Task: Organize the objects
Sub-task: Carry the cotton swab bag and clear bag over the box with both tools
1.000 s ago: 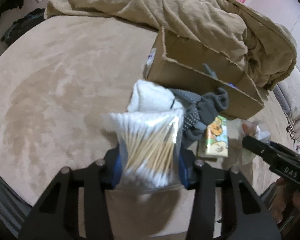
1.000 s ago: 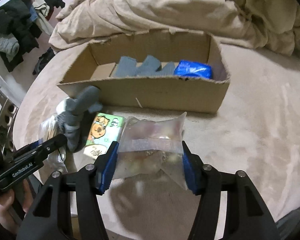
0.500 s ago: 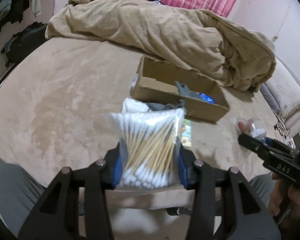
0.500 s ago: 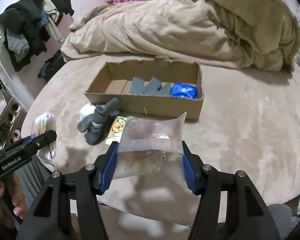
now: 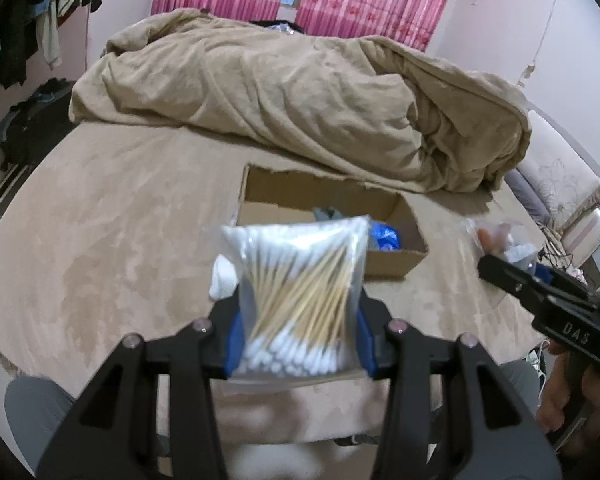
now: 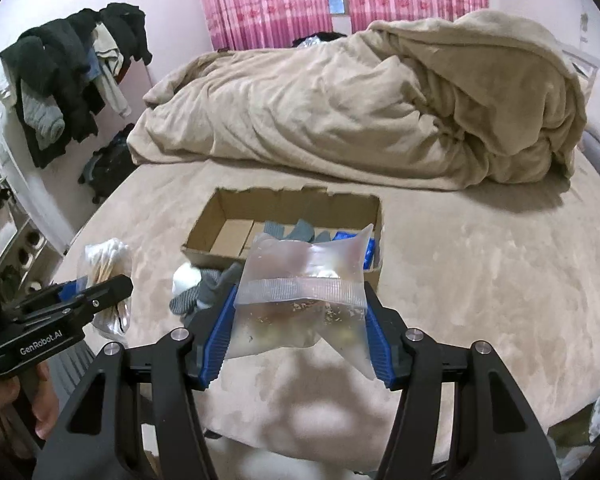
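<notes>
Left wrist view shows the left gripper (image 5: pixel 300 328) clamped on a swab bag (image 5: pixel 296 296), the swabs' long axis running roughly along the fingers, cotton tips toward the camera. The box (image 5: pixel 396 264) lies straight ahead and below, on the bed (image 5: pixel 100 248), its long side running across the view. Inside it sit a blue packet (image 5: pixel 386 238) and some grey cloth (image 5: pixel 328 213).

Right wrist view shows the right gripper (image 6: pixel 300 332) pinched on a clear pouch (image 6: pixel 304 292) with crumbs in it, the pouch's seal strip lying across the fingers. From here too the box (image 6: pixel 204 252) is ahead and below, with bare floor at its left end. A white roll (image 6: pixel 186 278) and grey socks (image 6: pixel 208 294) lie on the bed against the box's near wall.

Both grippers are held up over the bed's near edge, side by side, pointing at the box and tilted downward. Neither seems clearly closer; the left one faces the box's left end, the right one its middle. I judge that either bag has to travel forward and down over the near wall to be dropped in. A crumpled blanket (image 6: pixel 360 112) is heaped behind the box.
</notes>
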Demonstrator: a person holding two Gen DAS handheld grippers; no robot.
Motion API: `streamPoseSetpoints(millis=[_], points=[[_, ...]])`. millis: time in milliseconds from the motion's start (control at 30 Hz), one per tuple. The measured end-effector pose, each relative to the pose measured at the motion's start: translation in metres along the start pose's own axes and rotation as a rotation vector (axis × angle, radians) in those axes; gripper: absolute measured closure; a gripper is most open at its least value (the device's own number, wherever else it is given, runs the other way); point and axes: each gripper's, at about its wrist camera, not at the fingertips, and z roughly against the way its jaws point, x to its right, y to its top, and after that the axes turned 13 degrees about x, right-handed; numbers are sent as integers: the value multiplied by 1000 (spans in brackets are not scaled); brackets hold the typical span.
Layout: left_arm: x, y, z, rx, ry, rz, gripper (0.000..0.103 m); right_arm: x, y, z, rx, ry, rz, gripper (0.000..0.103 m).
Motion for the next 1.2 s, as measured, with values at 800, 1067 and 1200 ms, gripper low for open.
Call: streamPoseSetpoints(millis=[800,1067,1200], points=[[-22,27,-164,-103,8,-35,57,18,20,-116,-22,15,-9,41],[-14,21,-193,-132,53,-127,41,27,18,-133,-34,4,-45,41],[-19,27,-186,-125,42,-98,33,26,14,-140,-52,5,-46,41]])
